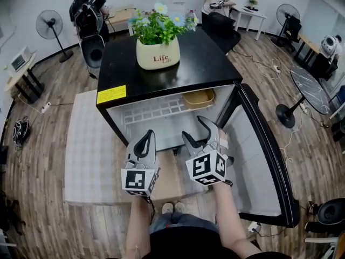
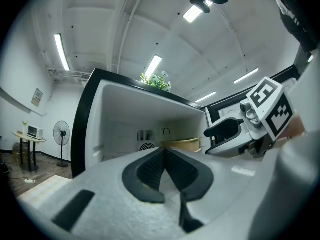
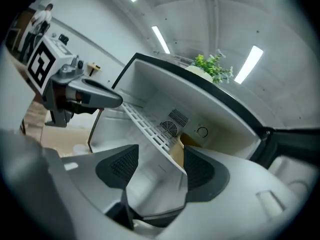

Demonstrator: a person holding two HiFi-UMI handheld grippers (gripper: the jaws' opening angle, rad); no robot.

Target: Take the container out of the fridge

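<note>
A small black fridge stands on a wooden floor with its door swung wide open to the right, and a cream flower pot with green leaves and pale blooms sits on its top. A yellow sticker is stuck near the front left corner of the top. Inside, a white wire shelf runs across the upper part, and the container, a shallow tan tub, sits at the back right of the inside, just by the right end of that shelf; whether it rests on the shelf itself cannot be told. Both claws are held in front of the open fridge, outside it and apart from the container. The left claw has its jaws closed tip to tip with nothing between them, and its own view shows the tan tub deep in the fridge beyond the tips. The right claw is nearer the opening, tilted toward the right side of the fridge, with its jaws spread well apart and empty; through the gap its view shows the wire shelf and a strip of the tan tub behind. A pale checked mat lies on the floor to the left of the fridge. Two people stand at the far wall, with standing fans near the room's sides
</note>
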